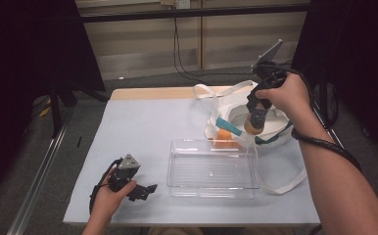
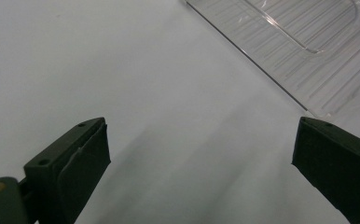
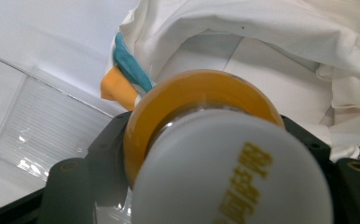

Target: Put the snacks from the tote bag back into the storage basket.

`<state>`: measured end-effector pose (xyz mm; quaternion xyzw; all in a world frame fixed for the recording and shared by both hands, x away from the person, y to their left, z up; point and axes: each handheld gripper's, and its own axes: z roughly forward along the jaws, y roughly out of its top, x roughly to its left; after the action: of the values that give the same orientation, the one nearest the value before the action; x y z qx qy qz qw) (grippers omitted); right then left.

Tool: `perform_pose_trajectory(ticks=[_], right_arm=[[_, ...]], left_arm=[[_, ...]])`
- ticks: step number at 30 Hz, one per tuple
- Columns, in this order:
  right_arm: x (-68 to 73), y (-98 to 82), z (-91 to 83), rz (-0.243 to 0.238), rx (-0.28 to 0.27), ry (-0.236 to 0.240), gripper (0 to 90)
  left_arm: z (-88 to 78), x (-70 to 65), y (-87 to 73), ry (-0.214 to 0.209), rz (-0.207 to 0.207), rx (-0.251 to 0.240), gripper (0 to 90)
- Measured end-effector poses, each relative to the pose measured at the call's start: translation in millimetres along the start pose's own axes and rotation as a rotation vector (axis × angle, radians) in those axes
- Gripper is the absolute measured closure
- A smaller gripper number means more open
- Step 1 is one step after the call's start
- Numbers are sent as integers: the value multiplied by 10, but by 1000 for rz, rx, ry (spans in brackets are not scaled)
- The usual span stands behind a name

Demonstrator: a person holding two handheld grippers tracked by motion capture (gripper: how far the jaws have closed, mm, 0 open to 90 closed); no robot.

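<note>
Bottle: your right gripper (image 1: 254, 122) holds a small bottle (image 3: 206, 158) with an amber body and a white cap bearing gold lettering; in the high view it hangs cap-down over the mouth of the white bag, off the table
Right gripper: your jaws are clamped on the bottle's sides, dark pads showing on either flank of it in the right gripper view; your hand reaches in from the right with the cable looping round your forearm
Bag: the white cloth bag (image 1: 236, 105) with teal trim sits at the far right of the table, its mouth open upward, a long strap (image 1: 287, 183) trailing toward you beside the tray
Orange item: something orange (image 1: 224, 137) peeks out at the bag's near edge, just behind the tray; you cannot tell what it is
Tray: the clear plastic tray (image 1: 211, 169) lies just in front of the bag, near the table's middle
Left gripper: your left gripper (image 1: 145, 190) rests low on the table (image 1: 138, 127) at the near left, jaws spread wide with nothing between them, pointing toward the tray's corner
</note>
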<state>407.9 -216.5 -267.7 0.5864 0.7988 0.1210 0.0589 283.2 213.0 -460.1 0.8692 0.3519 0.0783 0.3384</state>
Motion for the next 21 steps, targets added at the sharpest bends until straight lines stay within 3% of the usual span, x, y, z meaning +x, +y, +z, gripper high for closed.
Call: perform_pose_trajectory(ticks=[21], right_arm=[[78,-129,-96,-64,-2,13,303]], left_arm=[[2,9,-6,-5,5,8,38]])
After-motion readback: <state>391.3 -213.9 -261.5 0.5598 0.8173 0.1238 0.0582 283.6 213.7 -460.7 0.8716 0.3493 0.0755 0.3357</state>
